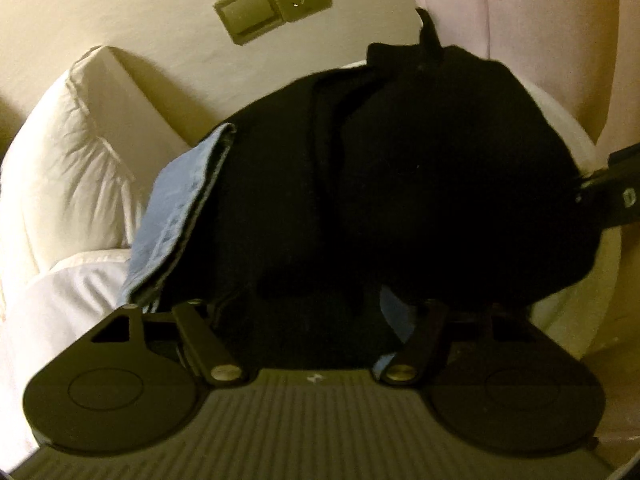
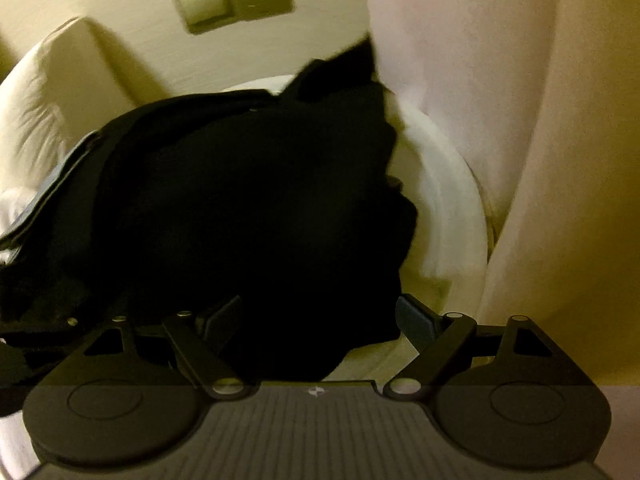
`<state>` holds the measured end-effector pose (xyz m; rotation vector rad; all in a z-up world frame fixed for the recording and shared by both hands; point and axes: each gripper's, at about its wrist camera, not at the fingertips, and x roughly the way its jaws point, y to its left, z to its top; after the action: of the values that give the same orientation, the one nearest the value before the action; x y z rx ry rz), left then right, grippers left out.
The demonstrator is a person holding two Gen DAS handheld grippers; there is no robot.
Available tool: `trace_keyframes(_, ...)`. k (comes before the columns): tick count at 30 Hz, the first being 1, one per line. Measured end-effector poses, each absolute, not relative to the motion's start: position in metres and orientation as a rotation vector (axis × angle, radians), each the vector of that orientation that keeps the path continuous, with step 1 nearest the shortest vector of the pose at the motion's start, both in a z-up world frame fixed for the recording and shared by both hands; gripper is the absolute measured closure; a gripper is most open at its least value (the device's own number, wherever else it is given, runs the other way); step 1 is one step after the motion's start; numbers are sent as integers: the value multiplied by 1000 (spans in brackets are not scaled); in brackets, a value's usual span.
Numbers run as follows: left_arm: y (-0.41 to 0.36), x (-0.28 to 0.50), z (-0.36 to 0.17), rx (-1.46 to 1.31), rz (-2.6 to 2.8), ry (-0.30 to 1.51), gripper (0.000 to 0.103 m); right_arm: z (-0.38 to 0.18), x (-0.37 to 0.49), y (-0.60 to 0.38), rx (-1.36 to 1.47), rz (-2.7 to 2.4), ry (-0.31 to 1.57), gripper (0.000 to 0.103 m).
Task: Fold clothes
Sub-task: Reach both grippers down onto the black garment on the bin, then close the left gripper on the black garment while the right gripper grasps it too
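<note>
Seemingly, the left gripper (image 1: 316,320) is spread wide, its black fingers set at either side of the near hem of a bulky black soft-knit garment (image 1: 400,168); whether any cloth is actually pinched cannot be told, since the tips are lost in the dark fabric. The right gripper (image 2: 316,316) is likewise held apart, with blue-grey pads (image 2: 416,316) showing at the right finger and the garment's near right corner lying between the fingers, apparently so that an edge can be taken up for a fold. In the left view, the right tool's black body is seen at the far right edge of the garment. The garment is heaped, matte and thick, with a small pointed flap raised at its far end. Beneath it, at the left, a pale blue woven cloth (image 1: 176,208) with a stitched hem is partly covered. Both rest on a white bedsheet (image 1: 72,280), smooth and lightly creased. A plump white pillow (image 1: 76,152) leans against the cream wall, where a beige switch-and-socket plate (image 1: 276,0) is mounted, and a pale pink curtain (image 2: 460,60) hangs at the right.
</note>
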<state>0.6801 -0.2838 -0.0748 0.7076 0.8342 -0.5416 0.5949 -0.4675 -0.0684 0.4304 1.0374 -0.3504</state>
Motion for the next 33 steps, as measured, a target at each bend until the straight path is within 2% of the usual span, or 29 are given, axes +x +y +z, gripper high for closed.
trace_keyframes(2,-287,683,-83,726,-558,820,27,-79,593,-472,495,-375,1044,18)
trace_keyframes(4,-289,685,-91,740,-573,803,15,-90,589,-476,571,-397,1047,18)
trace_keyframes(8,-292,690,-101,772,-572,752,13,-107,580,-482,743,-415,1024,18)
trace_keyframes(9,-290,691,-100,773,-573,734,19,-110,578,-484,785,-418,1017,18)
trace_keyframes(10,-287,692,-98,773,-573,716,35,-113,576,-485,826,-420,1005,17)
trace_keyframes(12,-278,694,-93,761,-569,692,55,-116,572,-488,905,-406,974,18)
trace_keyframes(14,-270,694,-89,736,-588,686,63,-119,569,-488,956,-374,963,29)
trace_keyframes(15,-267,692,-86,735,-601,678,68,-120,568,-488,977,-354,963,39)
trace_keyframes(17,-261,688,-82,733,-628,660,74,-121,566,-484,996,-324,969,44)
trace_keyframes(20,-263,682,-83,758,-642,633,67,-123,562,-482,1005,-308,976,48)
trace_keyframes(22,-268,679,-92,810,-631,618,49,-123,561,-484,1023,-299,973,48)
trace_keyframes(24,-273,676,-100,857,-618,596,41,-125,563,-484,1026,-300,971,48)
trace_keyframes(27,-277,675,-109,888,-609,580,39,-127,566,-484,1035,-295,965,47)
trace_keyframes(29,-277,674,-115,913,-607,556,46,-127,568,-482,1038,-291,966,47)
trace_keyframes(30,-273,676,-113,916,-607,545,58,-127,569,-482,1036,-286,974,49)
trace_keyframes(31,-270,679,-111,913,-608,537,73,-125,571,-481,1027,-279,986,60)
trace_keyframes(32,-264,683,-104,885,-611,543,81,-121,572,-481,1019,-269,989,68)
trace_keyframes(33,-256,690,-94,841,-614,561,83,-117,574,-480,1014,-260,991,79)
